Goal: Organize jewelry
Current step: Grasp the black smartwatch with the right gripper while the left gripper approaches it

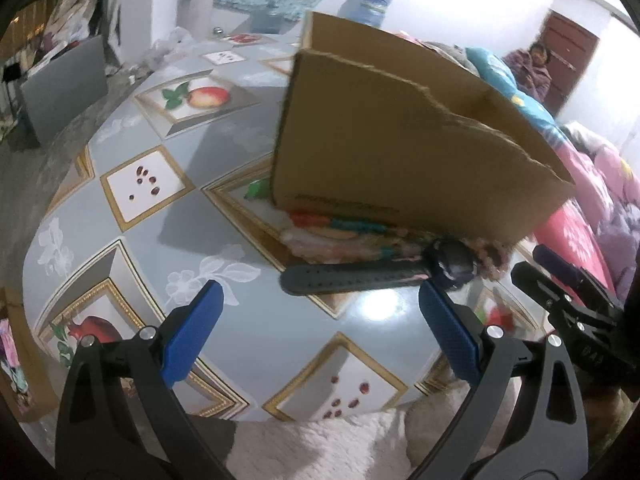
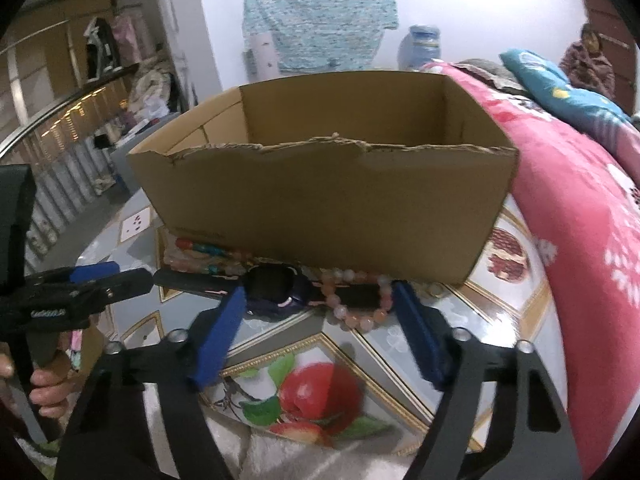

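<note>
An open cardboard box (image 1: 400, 152) stands on the patterned table; in the right wrist view it (image 2: 320, 200) is straight ahead and looks empty. In front of it lies a dark wristwatch (image 1: 360, 278), also in the right wrist view (image 2: 276, 288). A pink bead bracelet (image 2: 360, 320) lies over its strap, and colourful bead strings (image 1: 340, 228) lie against the box. My left gripper (image 1: 320, 300) is open just short of the watch strap. My right gripper (image 2: 320, 304) is open around the watch face and bracelet, holding nothing.
The table (image 1: 240, 240) has a fruit-patterned glossy cloth. A pink floral quilt (image 2: 580, 220) lies right of the box. A grey panel (image 1: 64, 88) stands at the far left. A person (image 1: 536, 68) sits in the background. The left gripper shows in the right wrist view (image 2: 80, 284).
</note>
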Tool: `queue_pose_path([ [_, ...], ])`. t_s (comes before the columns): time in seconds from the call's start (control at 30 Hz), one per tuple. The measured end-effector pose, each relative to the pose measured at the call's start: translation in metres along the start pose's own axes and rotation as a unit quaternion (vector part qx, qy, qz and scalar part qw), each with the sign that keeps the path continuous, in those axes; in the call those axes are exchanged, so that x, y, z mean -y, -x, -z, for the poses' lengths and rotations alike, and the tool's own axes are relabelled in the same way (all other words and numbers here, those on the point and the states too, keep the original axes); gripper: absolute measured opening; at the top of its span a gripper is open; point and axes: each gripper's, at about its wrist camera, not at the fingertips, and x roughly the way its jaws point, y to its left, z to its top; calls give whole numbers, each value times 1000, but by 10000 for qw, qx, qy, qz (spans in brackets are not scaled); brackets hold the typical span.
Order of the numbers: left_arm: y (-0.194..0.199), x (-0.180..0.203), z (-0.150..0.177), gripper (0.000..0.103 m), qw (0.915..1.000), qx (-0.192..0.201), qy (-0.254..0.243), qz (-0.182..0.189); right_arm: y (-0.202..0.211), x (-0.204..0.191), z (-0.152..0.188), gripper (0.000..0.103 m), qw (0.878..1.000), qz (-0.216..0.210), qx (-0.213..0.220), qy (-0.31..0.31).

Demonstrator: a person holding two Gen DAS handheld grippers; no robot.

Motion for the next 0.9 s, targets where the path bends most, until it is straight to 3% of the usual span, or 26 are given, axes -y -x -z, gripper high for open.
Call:
queue_pose_path([
  [0.13, -8, 0, 0, 94, 9997, 36, -53, -231, -15, -1, -2, 46, 9986, 158, -171, 472],
  [0.33, -23, 13, -3, 94, 9961, 91, -528, -705, -30, 0, -4, 37, 9938, 110, -460, 1007],
  [0.4, -27, 15, -4, 94, 9954, 81, -566, -765, -35, -2, -2, 29, 9906, 80, -612, 1223],
  [0.47, -30, 16, -5, 94, 9948, 63, -596, -820, -40, -3, 2, 10, 9880, 116, -778, 1331],
  [0.7, -35, 18, -4, 94, 9938, 9, -666, -889, -25, 18, 1, 9, 9920, 200, -711, 1027],
  [0.9, -34, 15, 0, 94, 9936, 17, -669, -915, -10, 40, 2, 9, 9899, 874, -599, 941],
])
